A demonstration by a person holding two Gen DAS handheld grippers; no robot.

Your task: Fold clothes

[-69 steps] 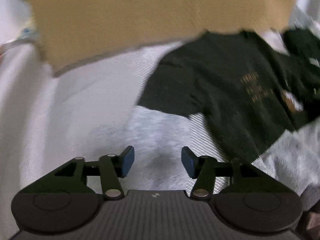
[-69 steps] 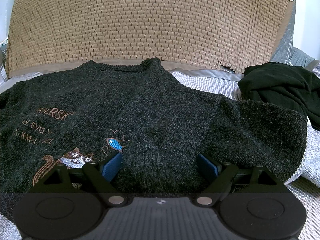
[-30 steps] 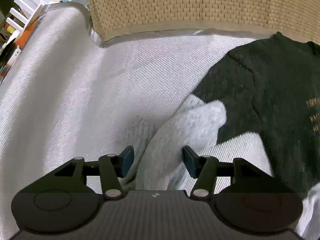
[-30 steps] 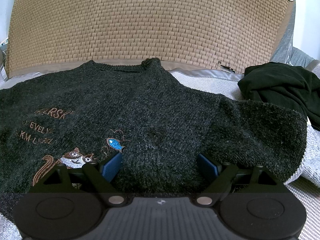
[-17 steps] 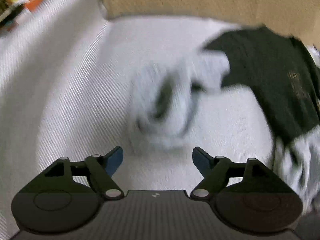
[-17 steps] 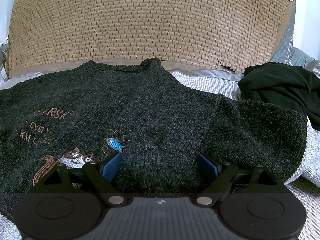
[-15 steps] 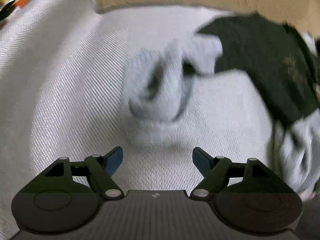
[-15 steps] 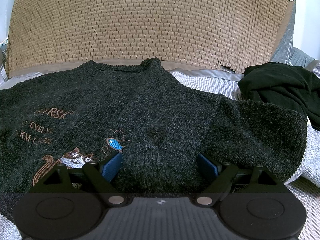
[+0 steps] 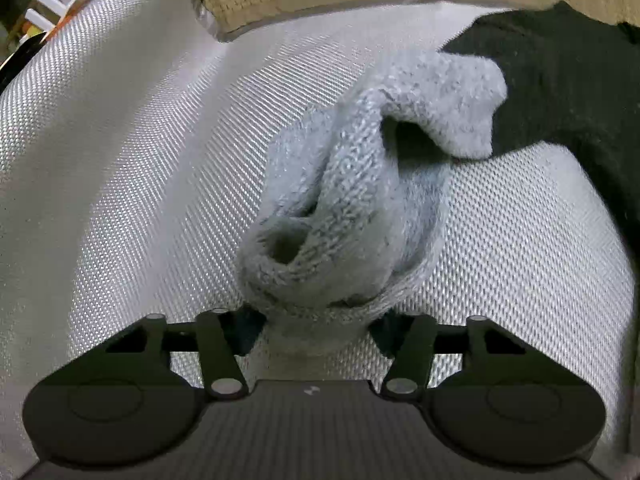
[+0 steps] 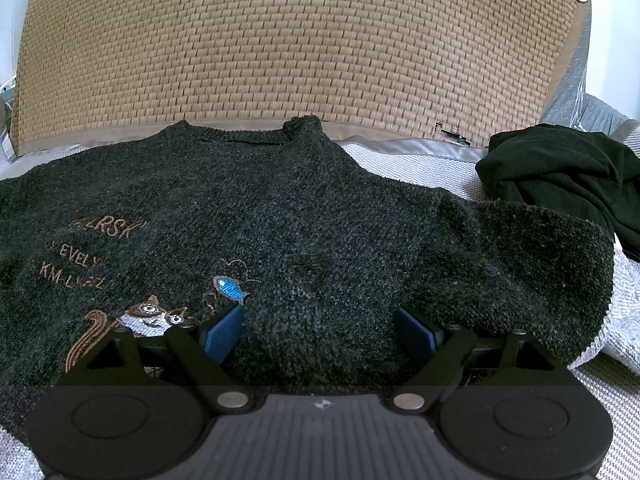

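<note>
A dark charcoal knitted sweater [image 10: 304, 216] with brown embroidered lettering, a squirrel and a small blue fish lies face up on a white woven bed cover [image 9: 120, 152], its round collar toward a tan woven rattan headboard [image 10: 304, 40]. The sweater's light grey knitted sleeve cuff [image 9: 352, 200] is bunched and twisted on the cover in the left wrist view, joining the dark sleeve at upper right. The left gripper [image 9: 316, 330] sits low over the cover with its jaws set wide, the grey cuff's ribbed end lying between them; whether the pads press the cloth cannot be told. The right gripper [image 10: 320, 332] rests at the sweater's lower part, its jaws likewise spread wide, a ridge of dark knit rising between the blue pads [image 10: 222, 334]; whether they pinch it cannot be told either. The sweater's other sleeve [image 10: 520, 268] is folded across beside the body at right. A crumpled black garment [image 10: 568, 176] lies apart on the cover near the headboard's right end.
</note>
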